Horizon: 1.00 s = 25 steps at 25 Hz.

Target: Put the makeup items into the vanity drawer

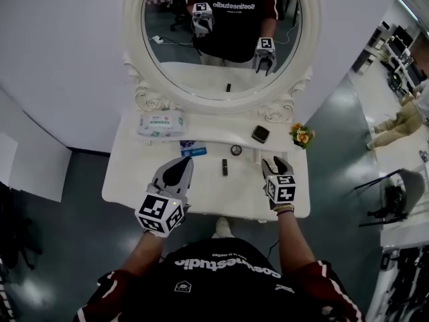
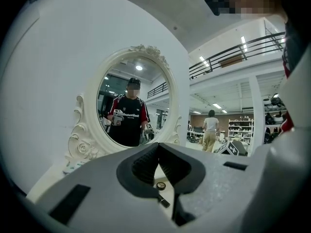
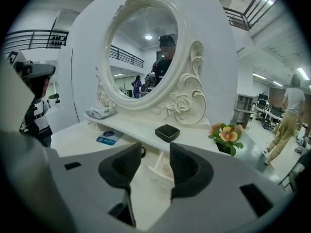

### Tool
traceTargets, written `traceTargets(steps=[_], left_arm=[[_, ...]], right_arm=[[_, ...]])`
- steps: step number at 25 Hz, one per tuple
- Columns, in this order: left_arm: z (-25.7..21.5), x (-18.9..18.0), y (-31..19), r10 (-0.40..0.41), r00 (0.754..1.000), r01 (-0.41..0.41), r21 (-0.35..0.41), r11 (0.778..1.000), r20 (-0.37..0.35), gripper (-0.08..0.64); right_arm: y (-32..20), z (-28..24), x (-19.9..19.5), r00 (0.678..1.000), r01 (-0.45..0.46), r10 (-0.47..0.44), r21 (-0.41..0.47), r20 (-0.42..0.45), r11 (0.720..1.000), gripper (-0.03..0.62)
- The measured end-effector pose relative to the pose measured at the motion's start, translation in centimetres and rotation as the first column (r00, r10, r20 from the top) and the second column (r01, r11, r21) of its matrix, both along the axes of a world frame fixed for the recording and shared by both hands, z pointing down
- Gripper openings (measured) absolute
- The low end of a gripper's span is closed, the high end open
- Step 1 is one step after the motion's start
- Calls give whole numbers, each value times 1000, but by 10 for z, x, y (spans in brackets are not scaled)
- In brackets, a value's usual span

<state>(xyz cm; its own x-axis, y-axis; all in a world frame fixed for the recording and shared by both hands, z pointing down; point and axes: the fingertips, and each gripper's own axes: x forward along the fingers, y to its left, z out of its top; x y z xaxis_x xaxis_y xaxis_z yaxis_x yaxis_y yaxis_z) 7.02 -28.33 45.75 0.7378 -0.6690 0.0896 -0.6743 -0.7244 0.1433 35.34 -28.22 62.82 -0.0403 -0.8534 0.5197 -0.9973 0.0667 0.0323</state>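
Flat on the table (image 1: pixel 127 180), out in the middle: a dark stick (image 1: pixel 225 167), long axis running away from the person toward the mirror (image 1: pixel 221 72). Just past its far end, a round compact (image 1: pixel 236 150); left of that, a blue card (image 1: pixel 194 151); up on the shelf, a black case (image 1: pixel 261 134). Flanked by both tools, each near and about level with it: left gripper (image 1: pixel 186 161) on its left, a shade closer, tips pressed together on nothing; right gripper (image 1: pixel 275 162) on its right, jaws spread, nothing between them. Probably falls to the right one: a sideways reach, then closing across the stick's short width. No drawer front in view.
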Motion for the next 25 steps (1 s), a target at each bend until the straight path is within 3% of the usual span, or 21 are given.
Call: traceTargets(steps=[18, 25], left_arm=[[-15, -93, 48, -50, 998, 51, 26, 998, -36, 6], [-17, -125, 66, -67, 997, 68, 35, 997, -36, 5]], right_arm=[[37, -36, -126, 995, 91, -93, 59, 37, 994, 186], [56, -64, -176, 988, 122, -132, 123, 75, 985, 184]])
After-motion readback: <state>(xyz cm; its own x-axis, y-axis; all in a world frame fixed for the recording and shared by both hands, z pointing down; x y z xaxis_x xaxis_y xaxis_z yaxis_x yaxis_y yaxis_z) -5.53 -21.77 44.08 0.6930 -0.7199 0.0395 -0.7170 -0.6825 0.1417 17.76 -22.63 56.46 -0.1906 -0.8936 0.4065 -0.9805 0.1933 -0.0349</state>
